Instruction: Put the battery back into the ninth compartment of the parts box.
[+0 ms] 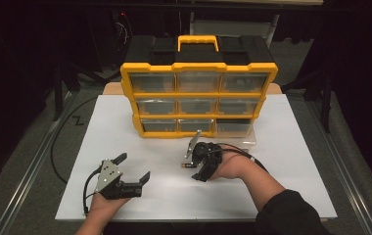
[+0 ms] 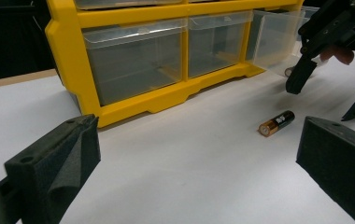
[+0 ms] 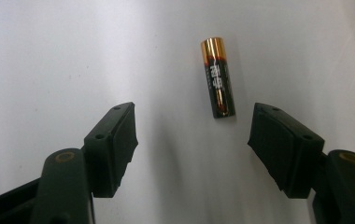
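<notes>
Right gripper view: the right gripper (image 3: 192,140) gapes fairly wide, empty, battery (image 3: 218,77) just ahead; beyond, the organizer's (image 1: 198,95) pulled-out drawer (image 1: 235,131) looks empty.

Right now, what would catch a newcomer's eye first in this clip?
The yellow drawer cabinet stands at the far middle of the white table, its bottom-right clear drawer pulled out. In front of it a small black-and-copper battery lies loose on the table, with the right gripper poised over it, jaws open and the battery just beyond them. The left gripper rests open at the near left.
</notes>
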A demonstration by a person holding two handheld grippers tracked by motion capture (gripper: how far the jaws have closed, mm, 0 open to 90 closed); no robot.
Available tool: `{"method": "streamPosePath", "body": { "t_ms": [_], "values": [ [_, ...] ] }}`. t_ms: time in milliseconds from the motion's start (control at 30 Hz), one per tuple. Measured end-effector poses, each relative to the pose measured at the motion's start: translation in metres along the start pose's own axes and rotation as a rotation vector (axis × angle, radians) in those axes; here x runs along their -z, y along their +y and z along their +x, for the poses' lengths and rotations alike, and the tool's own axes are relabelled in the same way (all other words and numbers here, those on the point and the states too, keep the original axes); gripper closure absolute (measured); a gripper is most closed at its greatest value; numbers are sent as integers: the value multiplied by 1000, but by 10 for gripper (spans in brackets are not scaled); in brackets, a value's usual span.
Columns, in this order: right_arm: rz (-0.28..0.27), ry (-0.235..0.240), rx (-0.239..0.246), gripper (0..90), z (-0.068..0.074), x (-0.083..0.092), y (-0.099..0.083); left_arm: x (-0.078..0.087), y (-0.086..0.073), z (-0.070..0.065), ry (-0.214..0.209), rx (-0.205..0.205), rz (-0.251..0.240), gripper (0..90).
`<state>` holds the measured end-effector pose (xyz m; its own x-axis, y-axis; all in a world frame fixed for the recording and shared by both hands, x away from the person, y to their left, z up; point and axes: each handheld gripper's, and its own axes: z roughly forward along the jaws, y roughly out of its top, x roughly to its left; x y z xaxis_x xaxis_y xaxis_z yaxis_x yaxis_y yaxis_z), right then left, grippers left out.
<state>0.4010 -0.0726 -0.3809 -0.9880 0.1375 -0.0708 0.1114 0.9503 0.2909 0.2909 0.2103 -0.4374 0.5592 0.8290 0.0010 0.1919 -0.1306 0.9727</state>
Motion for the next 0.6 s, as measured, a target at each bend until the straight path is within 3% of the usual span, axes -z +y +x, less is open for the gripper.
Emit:
{"method": "streamPosePath", "body": {
  "t_ms": [600],
  "values": [
    [21, 10, -16, 429, -4, -22, 15, 1, 0, 1, -3, -3, -3, 3]
  ]
}}
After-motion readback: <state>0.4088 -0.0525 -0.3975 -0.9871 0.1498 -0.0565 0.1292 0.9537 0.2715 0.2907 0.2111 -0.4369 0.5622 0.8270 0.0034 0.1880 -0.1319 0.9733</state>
